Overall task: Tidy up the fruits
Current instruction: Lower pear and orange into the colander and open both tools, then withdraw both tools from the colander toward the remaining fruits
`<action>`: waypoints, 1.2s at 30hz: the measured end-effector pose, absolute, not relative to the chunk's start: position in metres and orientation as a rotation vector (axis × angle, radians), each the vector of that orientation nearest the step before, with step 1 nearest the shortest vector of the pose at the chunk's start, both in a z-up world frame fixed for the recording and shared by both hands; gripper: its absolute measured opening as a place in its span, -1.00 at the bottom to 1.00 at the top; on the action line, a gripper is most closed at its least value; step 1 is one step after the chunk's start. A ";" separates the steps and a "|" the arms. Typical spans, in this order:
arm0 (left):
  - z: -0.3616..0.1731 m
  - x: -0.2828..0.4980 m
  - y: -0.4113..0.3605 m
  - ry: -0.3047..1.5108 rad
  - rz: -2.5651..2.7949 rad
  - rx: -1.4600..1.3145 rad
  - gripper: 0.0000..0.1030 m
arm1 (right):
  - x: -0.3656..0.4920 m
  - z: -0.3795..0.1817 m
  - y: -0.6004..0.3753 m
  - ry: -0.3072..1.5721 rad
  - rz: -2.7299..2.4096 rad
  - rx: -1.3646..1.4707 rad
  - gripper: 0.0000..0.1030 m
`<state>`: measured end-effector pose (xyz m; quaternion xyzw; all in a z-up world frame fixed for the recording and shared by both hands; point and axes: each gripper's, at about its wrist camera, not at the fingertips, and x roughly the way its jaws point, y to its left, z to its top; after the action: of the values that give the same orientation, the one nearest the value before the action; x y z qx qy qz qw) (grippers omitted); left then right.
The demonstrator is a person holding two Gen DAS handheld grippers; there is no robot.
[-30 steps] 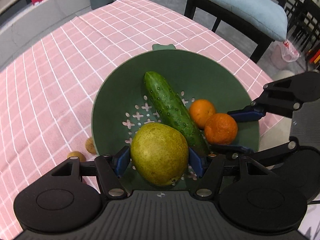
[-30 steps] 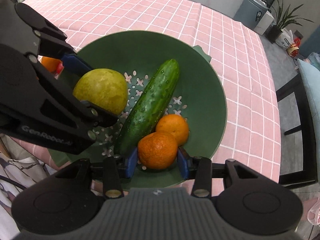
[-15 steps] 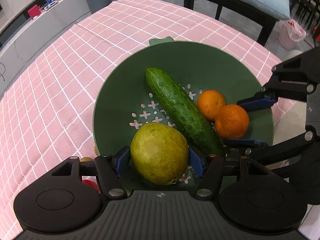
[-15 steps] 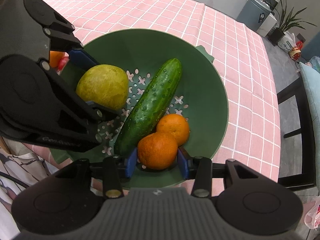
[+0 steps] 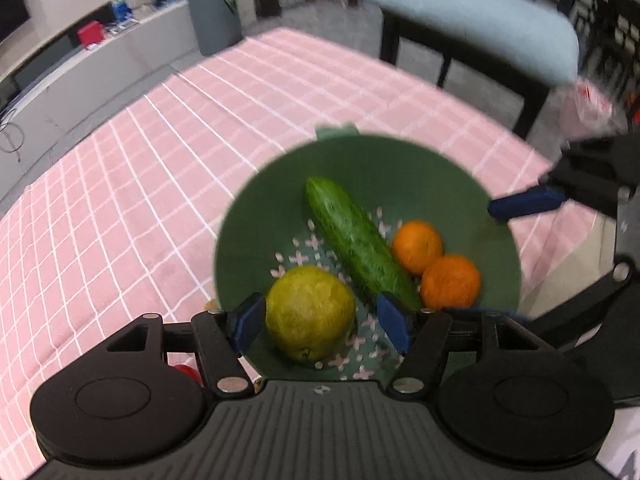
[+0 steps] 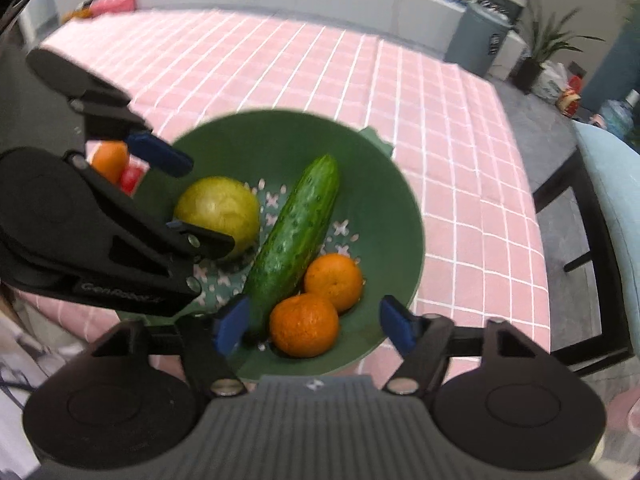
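A green colander sits on the pink checked tablecloth. In it lie a yellow-green pear, a cucumber and two oranges. My left gripper is open, its blue pads apart on either side of the pear and above it. My right gripper is open, pads wide of the near orange. Each gripper also shows in the other's view, the left one and the right one.
Another orange and a red fruit lie on the cloth left of the colander. A black chair with a blue cushion stands past the table's far edge. A grey bin and a counter are behind.
Both grippers have opened and let go, the left of the pear and the right of the orange, and both have pulled up and back from the colander.
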<state>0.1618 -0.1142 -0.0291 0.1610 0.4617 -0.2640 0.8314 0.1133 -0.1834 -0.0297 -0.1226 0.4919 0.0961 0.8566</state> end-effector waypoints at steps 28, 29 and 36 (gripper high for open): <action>0.007 0.116 0.017 0.852 -0.450 0.089 0.46 | 0.056 -0.025 -0.106 0.762 0.171 0.017 0.45; 0.005 0.116 0.024 0.860 -0.445 0.068 0.46 | 0.056 -0.026 -0.102 0.763 0.183 0.010 0.43; -0.012 0.118 0.067 0.906 -0.408 -0.017 0.46 | 0.061 -0.031 -0.068 0.775 0.256 -0.044 0.12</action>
<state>0.1183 0.0675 -0.0124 -0.0083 0.4345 -0.1956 0.8791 0.0609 -0.0677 -0.0309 -0.0215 0.3768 0.1245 0.9176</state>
